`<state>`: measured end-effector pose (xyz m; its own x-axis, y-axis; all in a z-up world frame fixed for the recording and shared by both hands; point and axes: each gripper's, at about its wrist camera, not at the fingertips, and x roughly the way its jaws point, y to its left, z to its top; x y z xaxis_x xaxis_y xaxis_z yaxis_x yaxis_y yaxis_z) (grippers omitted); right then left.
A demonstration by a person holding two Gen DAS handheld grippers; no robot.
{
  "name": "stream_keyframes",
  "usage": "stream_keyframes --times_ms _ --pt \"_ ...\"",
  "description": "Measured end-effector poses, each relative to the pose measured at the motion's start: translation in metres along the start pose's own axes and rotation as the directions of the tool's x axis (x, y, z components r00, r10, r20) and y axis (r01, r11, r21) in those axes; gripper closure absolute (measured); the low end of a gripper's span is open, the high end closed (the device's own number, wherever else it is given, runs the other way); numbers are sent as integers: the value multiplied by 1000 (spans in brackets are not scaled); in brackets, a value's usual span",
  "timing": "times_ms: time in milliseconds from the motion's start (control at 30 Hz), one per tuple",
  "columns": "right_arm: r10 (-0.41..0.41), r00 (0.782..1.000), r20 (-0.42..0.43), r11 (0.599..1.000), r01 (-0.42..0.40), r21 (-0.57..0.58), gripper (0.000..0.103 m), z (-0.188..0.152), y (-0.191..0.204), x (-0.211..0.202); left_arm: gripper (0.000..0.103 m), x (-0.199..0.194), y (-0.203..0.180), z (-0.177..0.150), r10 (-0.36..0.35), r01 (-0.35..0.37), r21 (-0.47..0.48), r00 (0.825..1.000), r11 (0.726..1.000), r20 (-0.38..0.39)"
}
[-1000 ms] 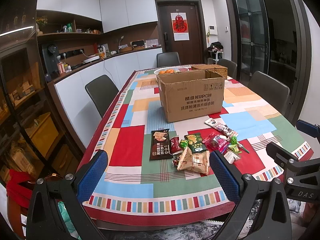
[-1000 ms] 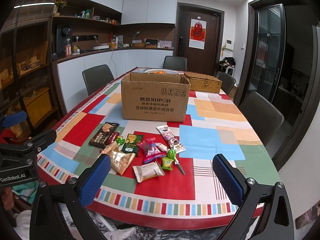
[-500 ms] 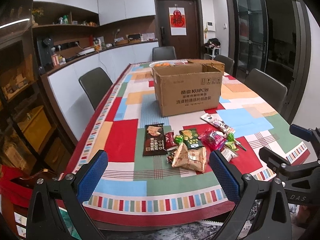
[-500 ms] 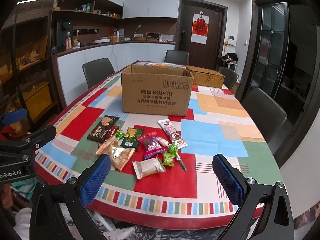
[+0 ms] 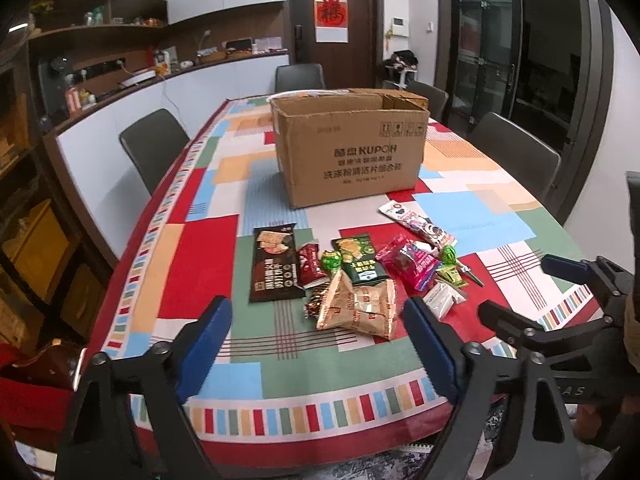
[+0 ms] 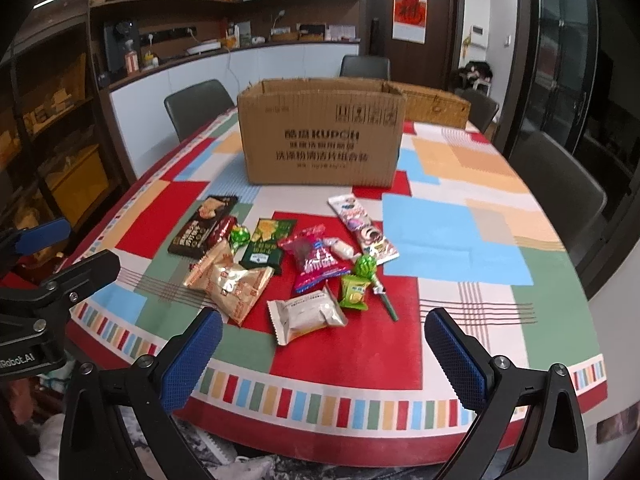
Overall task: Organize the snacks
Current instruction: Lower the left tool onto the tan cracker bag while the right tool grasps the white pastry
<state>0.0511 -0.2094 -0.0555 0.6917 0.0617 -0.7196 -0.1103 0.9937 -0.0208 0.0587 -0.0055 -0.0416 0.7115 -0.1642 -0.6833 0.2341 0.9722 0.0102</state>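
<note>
Cardboard, brown and printed with dark lettering, forms the open-topped box (image 5: 347, 148) standing mid-table on a patchwork tablecloth (image 5: 200, 256) of red, green, blue and cream blocks. Between the box and the near table edge lies a loose cluster of snacks. In the left wrist view, the left gripper (image 5: 316, 346) hangs at the near edge with its blue-padded jaws spread wide and empty; the tan crinkled packet (image 5: 358, 309) lies just ahead of it, between the two pads, with the dark chocolate-wafer packet (image 5: 274, 266) ahead to its left and the dark green packet (image 5: 358, 259) beyond. In the right wrist view, the right gripper (image 6: 323, 358) is likewise wide apart and holds nothing; the white wrapped pastry (image 6: 306, 316) sits nearest, just ahead between its pads, the small green sachet (image 6: 354, 292) and green lollipop (image 6: 367, 267) slightly farther right, and the pink bag (image 6: 314, 262) beyond. No snack touches either gripper.
</note>
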Motion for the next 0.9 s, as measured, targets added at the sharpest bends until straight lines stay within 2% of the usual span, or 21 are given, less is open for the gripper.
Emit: stream_keyframes --times_ms 200,267,333,667,900 --pt "23 998 -59 1000 -22 11 4 3 -2 23 28 26 1 3 -70 72 26 996 997 -57" --pt "27 996 -83 1000 -26 16 6 4 -3 33 36 35 1 4 -89 93 42 993 995 -73" --pt "32 994 -106 999 -30 15 8 6 -2 42 39 45 0 4 -109 115 57 990 992 -94" --pt "51 977 -208 999 -46 29 14 6 -2 80 42 92 5 3 -183 195 45 962 980 -203" --pt "63 964 -258 998 -55 37 18 5 -3 98 42 111 7 4 -205 219 37 951 975 -232"
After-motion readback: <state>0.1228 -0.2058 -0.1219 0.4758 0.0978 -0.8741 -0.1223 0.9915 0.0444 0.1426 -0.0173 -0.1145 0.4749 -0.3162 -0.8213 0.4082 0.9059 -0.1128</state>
